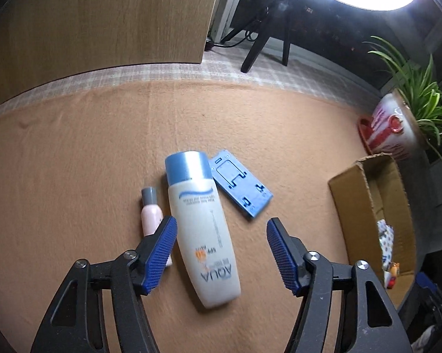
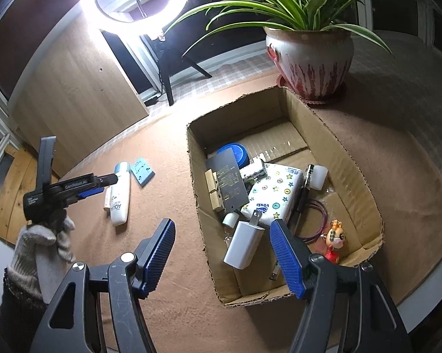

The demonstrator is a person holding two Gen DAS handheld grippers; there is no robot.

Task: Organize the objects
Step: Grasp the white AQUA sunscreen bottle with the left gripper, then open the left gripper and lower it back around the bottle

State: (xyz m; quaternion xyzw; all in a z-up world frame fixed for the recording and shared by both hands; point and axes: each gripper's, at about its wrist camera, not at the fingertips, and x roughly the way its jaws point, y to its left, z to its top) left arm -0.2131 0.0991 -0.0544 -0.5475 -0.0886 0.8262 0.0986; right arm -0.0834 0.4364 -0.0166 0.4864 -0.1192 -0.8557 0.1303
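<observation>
The left tool point(image 1: 221, 253) hovers open and empty over the counter point(image 1: 74, 176). The white sunscreen bottle point(image 1: 202, 235) lies between its fingers, long axis pointing away, cap far. The right tool point(image 2: 222, 253), open and empty, hangs over the cardboard box point(image 2: 353, 170), farther off.

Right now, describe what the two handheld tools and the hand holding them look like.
Both tools, left and right, have black angular arms with silver pivot screws and blue ribbed finger pads. The left tool's black body carries white lettering. The hand gripping it wears a light knitted glove.
</observation>
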